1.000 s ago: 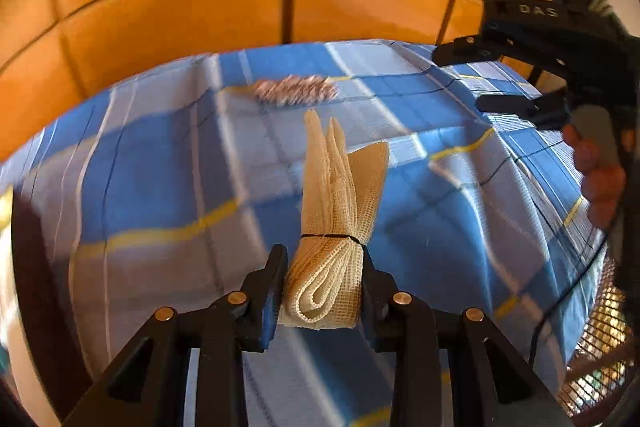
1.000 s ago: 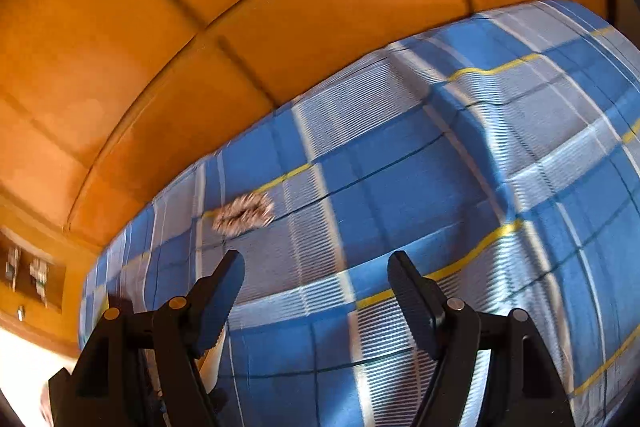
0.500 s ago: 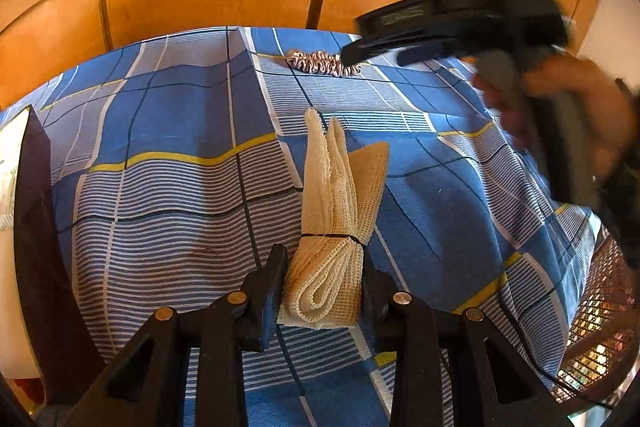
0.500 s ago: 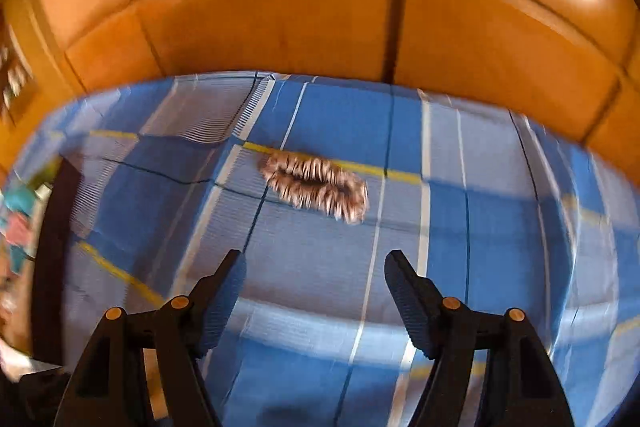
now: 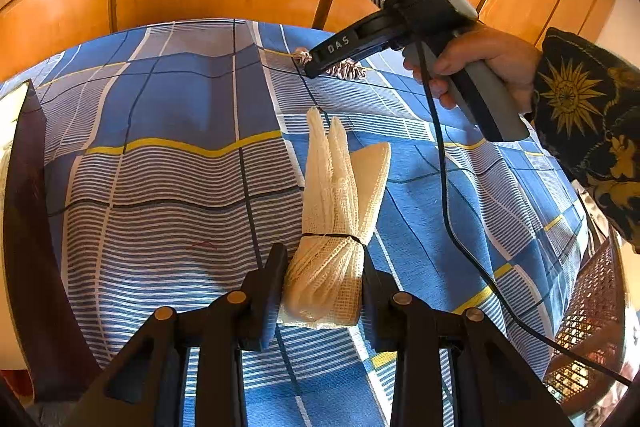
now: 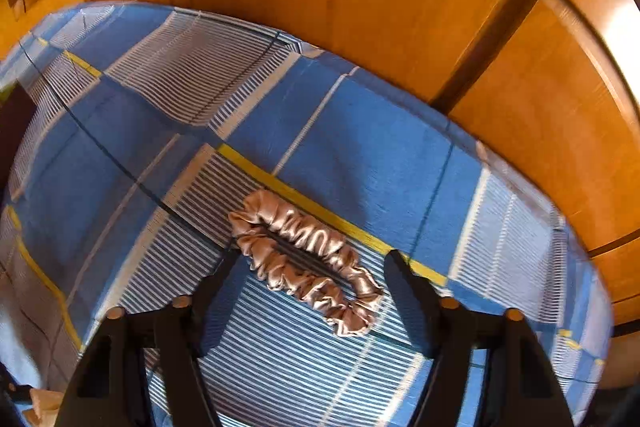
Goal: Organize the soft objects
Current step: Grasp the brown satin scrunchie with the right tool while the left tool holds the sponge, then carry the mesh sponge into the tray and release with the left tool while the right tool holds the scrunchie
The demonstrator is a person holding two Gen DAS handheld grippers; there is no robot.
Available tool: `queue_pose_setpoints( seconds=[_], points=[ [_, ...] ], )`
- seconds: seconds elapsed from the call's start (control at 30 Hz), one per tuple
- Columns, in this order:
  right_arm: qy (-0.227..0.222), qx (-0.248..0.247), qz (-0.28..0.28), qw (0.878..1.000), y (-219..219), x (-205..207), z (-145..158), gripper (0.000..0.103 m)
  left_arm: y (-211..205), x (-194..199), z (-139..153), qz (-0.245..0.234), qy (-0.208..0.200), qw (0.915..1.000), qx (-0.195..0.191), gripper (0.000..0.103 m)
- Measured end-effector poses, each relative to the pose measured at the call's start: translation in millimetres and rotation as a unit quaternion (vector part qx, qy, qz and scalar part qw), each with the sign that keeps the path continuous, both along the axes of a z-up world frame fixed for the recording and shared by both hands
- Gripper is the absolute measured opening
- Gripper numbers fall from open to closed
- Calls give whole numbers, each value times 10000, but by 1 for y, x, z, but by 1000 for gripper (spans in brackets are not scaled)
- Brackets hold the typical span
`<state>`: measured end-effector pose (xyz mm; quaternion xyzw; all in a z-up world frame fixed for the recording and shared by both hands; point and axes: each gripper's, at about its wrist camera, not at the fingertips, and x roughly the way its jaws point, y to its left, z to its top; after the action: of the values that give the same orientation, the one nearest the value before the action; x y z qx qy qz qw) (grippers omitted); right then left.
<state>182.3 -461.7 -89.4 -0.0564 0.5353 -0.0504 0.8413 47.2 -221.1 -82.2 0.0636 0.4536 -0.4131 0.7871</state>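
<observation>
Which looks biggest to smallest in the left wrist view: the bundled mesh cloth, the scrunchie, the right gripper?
1. right gripper, handle included
2. bundled mesh cloth, close to the lens, so its rank is unsure
3. scrunchie, far off and mostly hidden behind the gripper

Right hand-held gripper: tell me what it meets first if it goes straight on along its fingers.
Most likely the tan satin scrunchie, which lies between the open fingers of the right hand-held gripper on the blue checked cloth. How far it still has to go is unclear.

left gripper [image 5: 323,291] clamped, right gripper [image 6: 310,301] angled down, fingers [image 6: 412,301] seemingly closing
</observation>
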Motion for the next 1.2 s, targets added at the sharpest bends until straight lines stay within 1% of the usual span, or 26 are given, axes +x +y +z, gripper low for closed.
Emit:
queue_pose_setpoints(
  seconds=[0.03, 0.07, 0.13, 0.2, 0.33, 0.4, 0.47, 0.53, 0.57, 0.6, 0.7, 0.77, 0.83, 0.87, 1.07, 1.2],
  points=[
    [-20, 64, -35, 10000, -1, 0, 1, 20, -1, -1, 0, 7, -27, 10000, 21, 34],
    [-49, 16, -129, 9999, -1, -2, 3, 18, 0, -3, 0, 13, -46, 10000, 35, 34],
    [-56, 62, -138, 9999, 1, -9, 5, 16, -1, -5, 1, 22, -81, 9999, 58, 34],
    [-60, 28, -94, 9999, 9, -22, 8, 16, 0, -6, 1, 45, -86, 9999, 58, 34],
    [-173, 386, -200, 9989, 20, -61, 21, 16, -2, -11, 3, 101, -107, 9998, 106, 35],
    [-161, 569, -219, 9980, 27, -82, 23, 16, -3, -13, 4, 122, -149, 9997, 154, 35],
    [-130, 624, -244, 9977, 36, -97, 16, 16, -4, -17, 5, 148, -208, 9995, 211, 35],
    [-135, 465, -302, 9984, 44, -108, 6, 16, -6, -18, 6, 144, -257, 9992, 278, 34],
    [-167, 369, -382, 9984, 45, -109, 3, 16, -7, -18, 7, 156, -270, 9991, 302, 34],
    [-184, 360, -450, 9982, 44, -111, -3, 16, -7, -19, 8, 175, -280, 9989, 322, 34],
    [-448, 408, -451, 9971, 42, -116, -9, 17, -4, -23, 14, 214, -401, 9983, 367, 34],
    [-506, 568, -406, 9963, 37, -119, -10, 19, -1, -25, 19, 261, -471, 9979, 365, 34],
    [-634, 830, -462, 9935, 28, -122, -11, 19, 2, -29, 27, 309, -576, 9973, 343, 34],
    [-702, 854, -422, 9930, 27, -124, -12, 19, 3, -29, 30, 334, -617, 9970, 332, 34],
    [-835, 587, -281, 9944, 39, -126, -12, 20, 14, -39, 48, 453, -774, 9957, 227, 34],
    [-934, 552, -224, 9938, 38, -131, -11, 20, 24, -43, 61, 562, -871, 9945, 163, 34]
  ],
)
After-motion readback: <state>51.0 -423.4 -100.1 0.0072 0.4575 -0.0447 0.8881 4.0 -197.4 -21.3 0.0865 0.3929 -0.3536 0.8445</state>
